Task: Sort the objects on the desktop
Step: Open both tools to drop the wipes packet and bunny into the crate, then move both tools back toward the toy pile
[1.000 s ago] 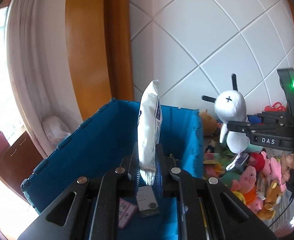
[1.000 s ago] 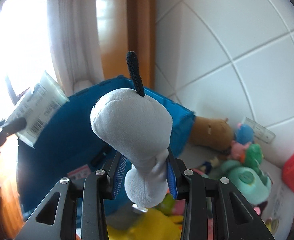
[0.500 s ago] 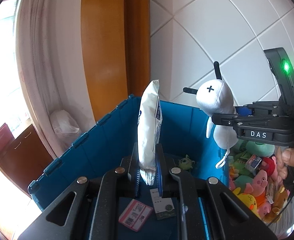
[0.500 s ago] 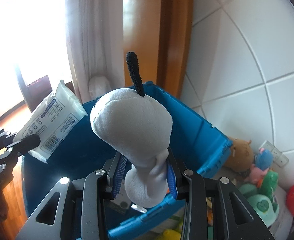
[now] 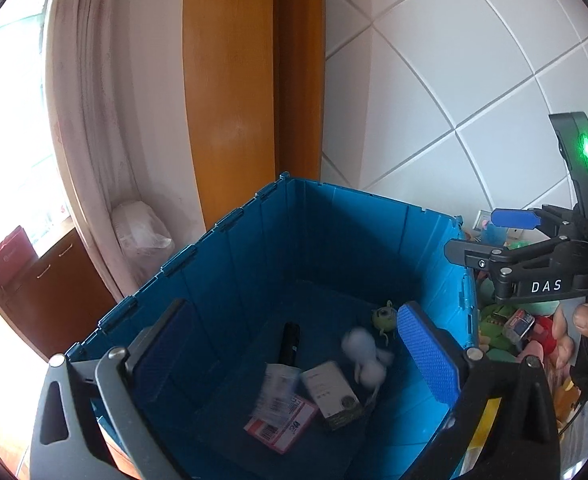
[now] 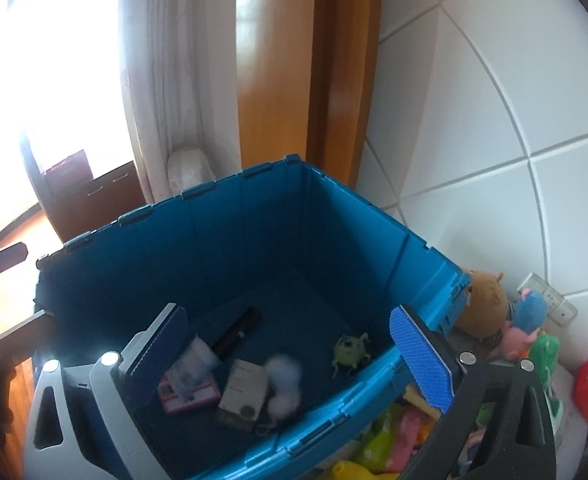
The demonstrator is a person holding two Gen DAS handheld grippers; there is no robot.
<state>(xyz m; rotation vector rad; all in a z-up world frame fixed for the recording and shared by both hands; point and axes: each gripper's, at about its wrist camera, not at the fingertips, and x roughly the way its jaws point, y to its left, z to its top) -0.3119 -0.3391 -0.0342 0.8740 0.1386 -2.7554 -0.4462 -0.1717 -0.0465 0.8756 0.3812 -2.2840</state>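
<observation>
Down on the floor of the blue crate [image 5: 334, 240], a blurred white plush [image 5: 364, 354] and a blurred white packet [image 5: 278, 384] lie among a white box [image 5: 330, 390], a pink card [image 5: 282, 426], a black pen-like tube [image 5: 289, 343] and a small green monster toy [image 5: 384, 317] near the far right corner. Both look to be mid-fall or just settling. Above the crate's near edge, the left gripper [image 5: 290, 356] and the right gripper [image 6: 290, 358] hang with fingers spread wide, gripping nothing. By my judgement, releasing well means keeping both tools over the opening, inside the rim, until the pieces rest. Beyond the crate's right wall, more plush toys [image 6: 506, 320] are heaped on the table, so lift straight up to clear that wall.
</observation>
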